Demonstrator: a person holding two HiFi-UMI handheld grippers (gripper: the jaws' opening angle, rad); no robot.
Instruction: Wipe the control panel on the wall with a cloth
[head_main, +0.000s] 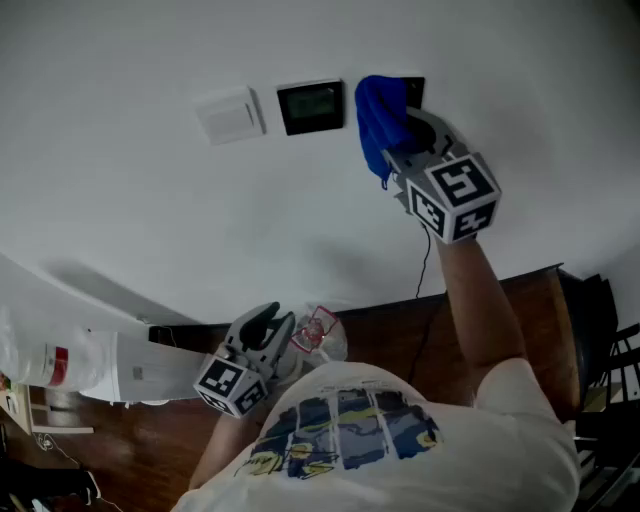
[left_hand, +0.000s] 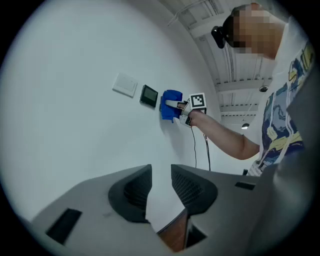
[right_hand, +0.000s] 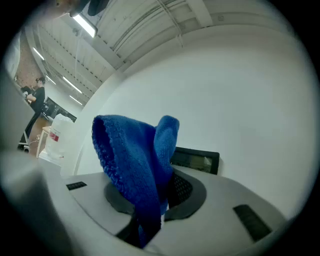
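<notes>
Control panel (head_main: 414, 90): dark, mounted on wall (head_main: 140, 210), partly covered by blue cloth (head_main: 376, 120). Cloth is clamped in right gripper (head_main: 405, 135) fingers and held against it for wiping. Left gripper (head_main: 268, 322) is kept low, fingers parted, empty.

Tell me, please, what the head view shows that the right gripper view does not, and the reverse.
Only the head view shows the left gripper, open and empty, held low, the white switch plate and the dark display panel beside it. Only the right gripper view shows ceiling strip lights and a distant person standing. Both show the blue cloth clamped in the right gripper, at a black wall panel.
</notes>
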